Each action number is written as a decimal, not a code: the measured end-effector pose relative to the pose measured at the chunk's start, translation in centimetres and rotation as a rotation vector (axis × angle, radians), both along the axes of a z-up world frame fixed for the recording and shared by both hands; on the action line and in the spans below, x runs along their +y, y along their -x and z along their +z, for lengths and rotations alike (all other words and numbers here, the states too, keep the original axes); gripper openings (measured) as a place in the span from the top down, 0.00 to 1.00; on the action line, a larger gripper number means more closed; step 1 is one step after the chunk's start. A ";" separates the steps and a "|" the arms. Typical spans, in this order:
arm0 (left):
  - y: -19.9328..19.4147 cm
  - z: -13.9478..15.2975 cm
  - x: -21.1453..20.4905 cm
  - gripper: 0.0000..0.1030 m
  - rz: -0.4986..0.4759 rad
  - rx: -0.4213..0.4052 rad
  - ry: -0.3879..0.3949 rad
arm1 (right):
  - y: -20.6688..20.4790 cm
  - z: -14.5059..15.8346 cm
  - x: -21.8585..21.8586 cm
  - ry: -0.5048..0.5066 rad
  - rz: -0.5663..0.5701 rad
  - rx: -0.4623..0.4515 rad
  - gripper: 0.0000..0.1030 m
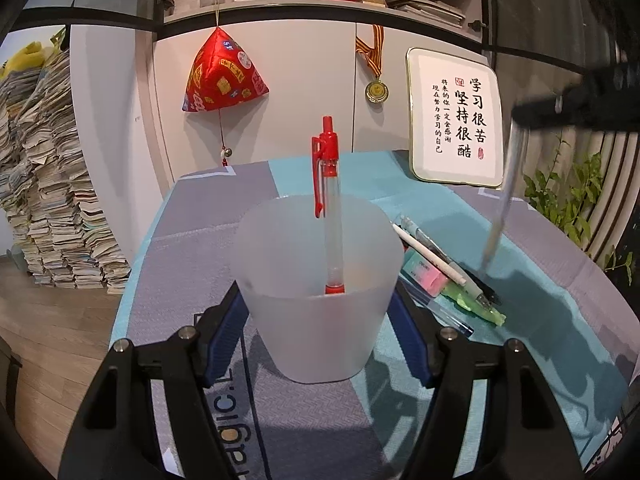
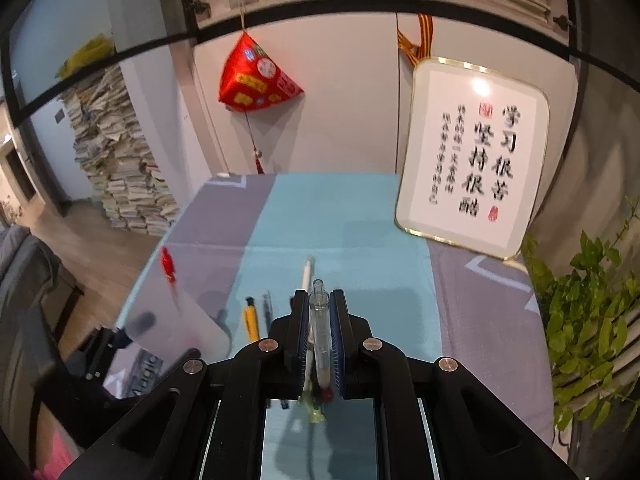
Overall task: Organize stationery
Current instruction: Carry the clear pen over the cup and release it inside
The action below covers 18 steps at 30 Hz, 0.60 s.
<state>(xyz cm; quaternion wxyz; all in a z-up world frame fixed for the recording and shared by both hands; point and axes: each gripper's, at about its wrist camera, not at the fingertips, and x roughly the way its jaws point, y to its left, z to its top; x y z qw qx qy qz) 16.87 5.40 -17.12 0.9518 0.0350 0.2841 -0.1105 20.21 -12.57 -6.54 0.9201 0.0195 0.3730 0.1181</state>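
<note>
Stationery split between two places: one red-capped pen (image 1: pixel 329 208) standing upright in the frosted cup (image 1: pixel 320 300), the rest lying loose on the teal-and-grey mat (image 1: pixel 208 216) at about 3 o'clock from the cup.

Left wrist view only: left gripper (image 1: pixel 318 312) clamped on the cup's two sides, blue pads pressed against the wall, cup base resting on the mat. Beside it, a loose heap: a white pen (image 1: pixel 430 254) crossing a clear pen with a dark grip (image 1: pixel 452 268), a pink-and-green eraser block (image 1: pixel 425 276), a green piece (image 1: pixel 480 306) under the tips, a blue-tipped pen (image 1: pixel 444 312) nearest the cup. Clear pen (image 1: pixel 505 192) hanging blurred at 2 o'clock, tip just above the heap, held from above by the right gripper (image 1: pixel 532 114), seen here only as a dark bar.

Right wrist view only: right gripper (image 2: pixel 319 336) closed narrow on that clear pen (image 2: pixel 319 320), barrel lengthwise between the pads, end poking out at 12 o'clock. Ahead on the mat, a yellow pen (image 2: pixel 251 322) and a thin dark pen (image 2: pixel 267 306), neither seen from the left. Cup (image 2: pixel 176 328) at 9 o'clock, blurred.

Both views: one framed calligraphy panel (image 1: pixel 456 118), one red hanging pouch (image 1: pixel 224 76), one leafy plant (image 2: pixel 588 312).
</note>
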 end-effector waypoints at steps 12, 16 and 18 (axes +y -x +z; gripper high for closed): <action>0.1 -0.1 -0.2 0.34 -0.002 -0.002 -0.019 | 2.1 6.5 5.5 -0.080 0.205 -0.164 0.89; 0.1 0.0 -0.2 0.34 -0.002 -0.002 -0.019 | 1.3 5.6 7.5 -0.076 0.249 -0.147 0.89; 0.1 -0.1 -0.1 0.33 -0.002 -0.001 -0.019 | 0.9 5.0 7.8 -0.089 0.260 -0.124 0.89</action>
